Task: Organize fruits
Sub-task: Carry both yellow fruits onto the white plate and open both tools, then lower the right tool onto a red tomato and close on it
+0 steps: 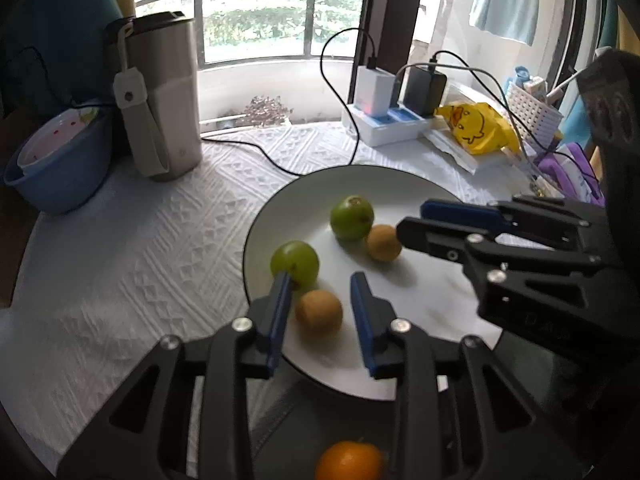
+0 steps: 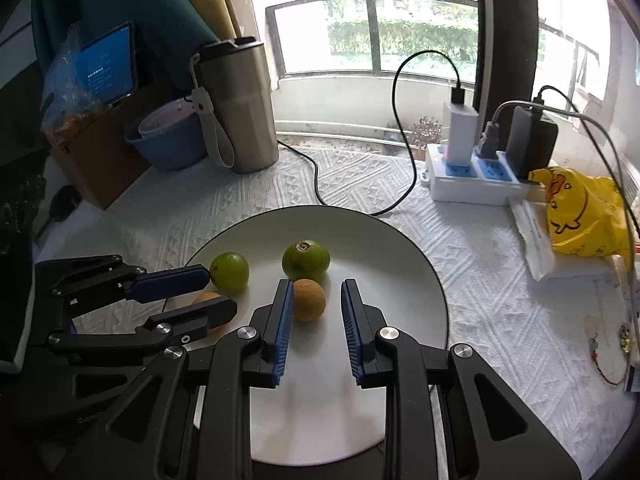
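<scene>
Four fruits lay on plate (image 2: 416, 264); both tongs spread apart, unclamped: left gripper (image 1: 322, 306) straddled near-edge brown fruit (image 1: 319, 312), right gripper (image 2: 316, 312) straddled central brown fruit (image 2: 309, 300)

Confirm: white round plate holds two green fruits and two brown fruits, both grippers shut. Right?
Not quite. Both the left gripper and right gripper are open, per the wrist views. The white round plate does hold two green and two brown fruits.

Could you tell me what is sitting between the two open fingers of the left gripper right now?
A brown fruit lies on the plate between the open left gripper, seen best in the left wrist view.
</scene>
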Action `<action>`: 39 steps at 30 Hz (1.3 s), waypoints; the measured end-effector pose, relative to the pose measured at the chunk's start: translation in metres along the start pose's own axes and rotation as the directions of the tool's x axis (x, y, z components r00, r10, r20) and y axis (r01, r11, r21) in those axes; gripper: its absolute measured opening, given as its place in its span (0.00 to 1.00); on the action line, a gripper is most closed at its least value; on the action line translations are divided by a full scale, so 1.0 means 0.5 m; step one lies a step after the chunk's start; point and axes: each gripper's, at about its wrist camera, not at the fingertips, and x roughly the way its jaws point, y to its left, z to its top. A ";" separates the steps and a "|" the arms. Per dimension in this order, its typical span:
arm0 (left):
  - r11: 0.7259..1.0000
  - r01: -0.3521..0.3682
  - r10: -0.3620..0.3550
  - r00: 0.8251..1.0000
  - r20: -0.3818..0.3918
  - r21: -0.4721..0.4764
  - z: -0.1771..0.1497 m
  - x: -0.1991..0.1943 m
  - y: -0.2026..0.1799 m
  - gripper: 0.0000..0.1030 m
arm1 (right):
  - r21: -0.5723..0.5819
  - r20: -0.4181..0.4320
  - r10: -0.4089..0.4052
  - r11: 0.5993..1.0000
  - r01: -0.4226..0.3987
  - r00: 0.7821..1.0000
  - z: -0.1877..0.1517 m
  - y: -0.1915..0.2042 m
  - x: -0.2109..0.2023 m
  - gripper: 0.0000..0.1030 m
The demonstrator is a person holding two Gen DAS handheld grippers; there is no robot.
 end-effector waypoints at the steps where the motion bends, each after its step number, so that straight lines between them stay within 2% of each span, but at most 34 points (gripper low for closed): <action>1: 1.000 -0.003 0.003 1.000 0.003 -0.004 0.000 -0.004 -0.002 0.33 | 0.002 0.003 0.000 1.000 0.000 1.000 -0.002 -0.002 -0.006 0.25; 5: 1.000 -0.015 0.015 1.000 0.011 -0.023 -0.001 -0.022 -0.012 0.43 | 0.008 0.011 -0.002 1.000 0.002 1.000 -0.009 -0.008 -0.027 0.25; 26: 0.994 -0.064 0.069 0.996 0.061 -0.083 -0.052 -0.138 -0.083 0.43 | 0.011 0.080 0.023 1.000 -0.024 0.997 -0.078 -0.005 -0.166 0.25; 39: 0.997 -0.036 0.041 0.996 0.076 -0.075 -0.108 -0.189 -0.136 0.43 | 0.035 0.079 0.015 0.999 -0.018 0.997 -0.157 0.006 -0.226 0.25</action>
